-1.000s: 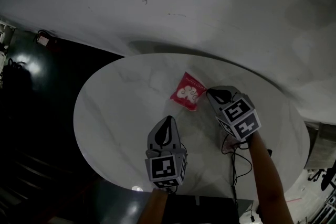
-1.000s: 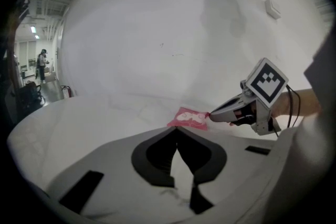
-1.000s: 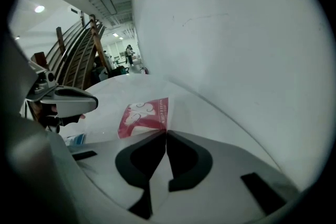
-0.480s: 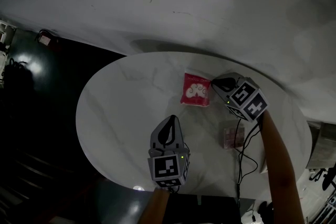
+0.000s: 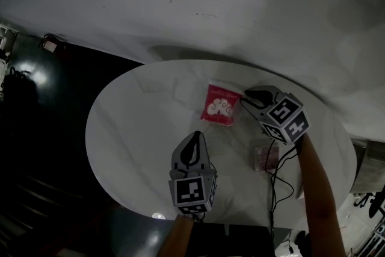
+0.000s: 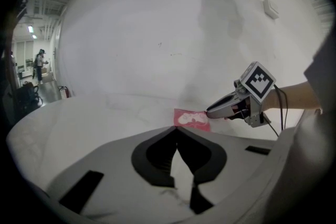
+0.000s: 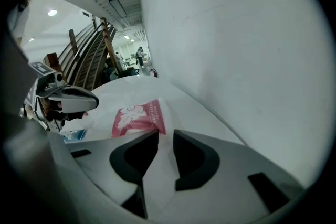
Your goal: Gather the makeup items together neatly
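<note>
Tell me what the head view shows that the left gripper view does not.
Only the head view: a small pinkish pack lying on the right side of the white table. Only the left gripper view: a distant person standing in a lit hallway. Both: the white table, the red packet, and the right gripper at that packet's edge. Its jaws have just been opening, with nothing between them.

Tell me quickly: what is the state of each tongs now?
Left tongs: closed, empty.
Right tongs: open, just been opening, nothing between; packet lies just ahead.
</note>
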